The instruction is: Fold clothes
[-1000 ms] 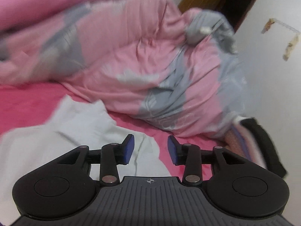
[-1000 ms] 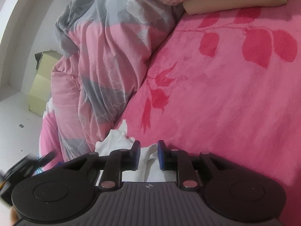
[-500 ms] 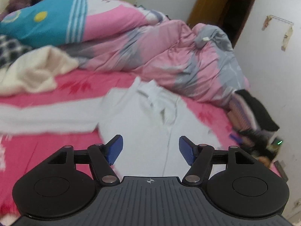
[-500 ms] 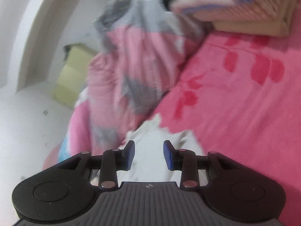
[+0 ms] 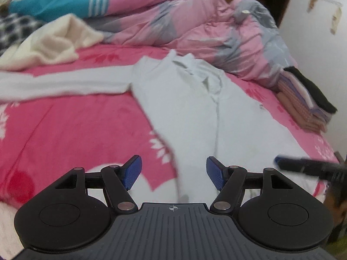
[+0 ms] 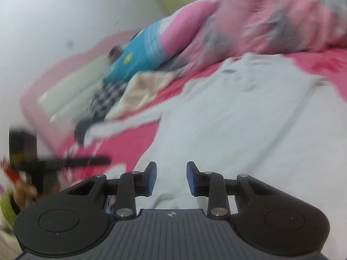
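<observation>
A white long-sleeved collared shirt (image 5: 195, 108) lies spread face up on the pink flowered bedspread (image 5: 76, 130), collar toward the far side, one sleeve stretched out to the left. My left gripper (image 5: 173, 173) hangs open above the shirt's lower left edge, nothing between its blue pads. In the right wrist view the same shirt (image 6: 238, 119) fills the middle, blurred by motion. My right gripper (image 6: 171, 176) is open over the shirt's near hem and holds nothing. The right gripper's fingers (image 5: 303, 165) show blurred at the right edge of the left wrist view.
A rumpled pink and grey quilt (image 5: 216, 28) lines the far side. A cream garment (image 5: 58, 41) and a checked cloth (image 5: 15, 28) lie at the far left. A stack of folded clothes (image 5: 303, 99) sits at the bed's right edge. A white wall (image 5: 321, 49) stands behind it.
Both grippers have pulled back from the collar end to the hem end of the shirt. The right gripper opened and let go of the white cloth; the left opened wider.
</observation>
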### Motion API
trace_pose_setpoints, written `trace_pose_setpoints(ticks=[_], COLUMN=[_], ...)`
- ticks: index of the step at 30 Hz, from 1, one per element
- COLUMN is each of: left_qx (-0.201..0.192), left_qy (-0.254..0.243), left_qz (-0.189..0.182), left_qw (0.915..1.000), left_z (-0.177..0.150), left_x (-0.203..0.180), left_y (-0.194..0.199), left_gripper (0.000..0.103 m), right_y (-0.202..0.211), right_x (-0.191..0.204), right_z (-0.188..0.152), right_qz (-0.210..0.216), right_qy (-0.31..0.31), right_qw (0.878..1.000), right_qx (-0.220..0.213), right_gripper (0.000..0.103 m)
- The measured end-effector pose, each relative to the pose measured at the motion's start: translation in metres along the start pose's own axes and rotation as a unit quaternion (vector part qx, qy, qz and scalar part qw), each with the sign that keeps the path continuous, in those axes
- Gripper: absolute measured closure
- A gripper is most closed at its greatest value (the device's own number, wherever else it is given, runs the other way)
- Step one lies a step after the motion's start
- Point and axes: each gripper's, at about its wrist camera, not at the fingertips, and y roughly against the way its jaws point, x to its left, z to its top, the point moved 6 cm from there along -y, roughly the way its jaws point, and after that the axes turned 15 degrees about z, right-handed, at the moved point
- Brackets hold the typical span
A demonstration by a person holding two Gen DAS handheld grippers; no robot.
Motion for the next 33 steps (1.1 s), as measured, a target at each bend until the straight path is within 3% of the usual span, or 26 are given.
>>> trace_pose_setpoints(ticks=[2,4,8,12,14,17,22,24,29,33], left_qx=[-0.006,-0.015,-0.032,-0.049,-0.057,-0.069,-0.057,-0.052,-0.082,-0.128], left_qy=[0.016,0.075,0.191,0.305,0.359,0.438,0.454,0.46,0.423,0.372], left_qz=[0.017,0.044,0.098,0.15,0.175,0.211,0.227,0.234,0.254,0.27], left_qw=[0.9997,0.9961,0.9761,0.9394,0.915,0.871,0.8598,0.8551,0.8659,0.8789], left_z=[0.002,0.011,0.028,0.042,0.049,0.058,0.072,0.078,0.083,0.093], left_x=[0.015,0.052,0.127,0.203,0.241,0.297,0.326,0.337,0.33,0.309], left_y=[-0.001,-0.005,-0.014,-0.022,-0.026,-0.03,-0.063,-0.075,-0.08,-0.07], left_gripper=[0.037,0.037,0.037,0.037,0.037,0.037,0.037,0.045,0.091,0.101], right_y=[-0.023,-0.04,-0.058,-0.061,-0.061,-0.062,-0.063,-0.062,-0.059,-0.052], right_x=[0.006,0.004,-0.007,-0.017,-0.024,-0.034,-0.037,-0.036,-0.035,-0.037], right_z=[-0.007,-0.011,-0.013,-0.003,0.001,0.004,0.007,0.008,0.012,0.013], right_qz=[0.001,-0.014,-0.046,-0.052,-0.057,-0.062,-0.077,-0.085,-0.101,-0.108], right_qy=[0.008,0.01,0.003,-0.021,-0.043,-0.076,-0.093,-0.092,-0.094,-0.1], right_qw=[1.0,1.0,0.998,0.998,0.997,0.995,0.993,0.992,0.99,0.989], right_qx=[0.015,0.025,0.031,0.018,0.012,0.003,0.0,-0.002,-0.011,-0.025], right_gripper=[0.074,0.074,0.074,0.074,0.074,0.074,0.074,0.074,0.074,0.074])
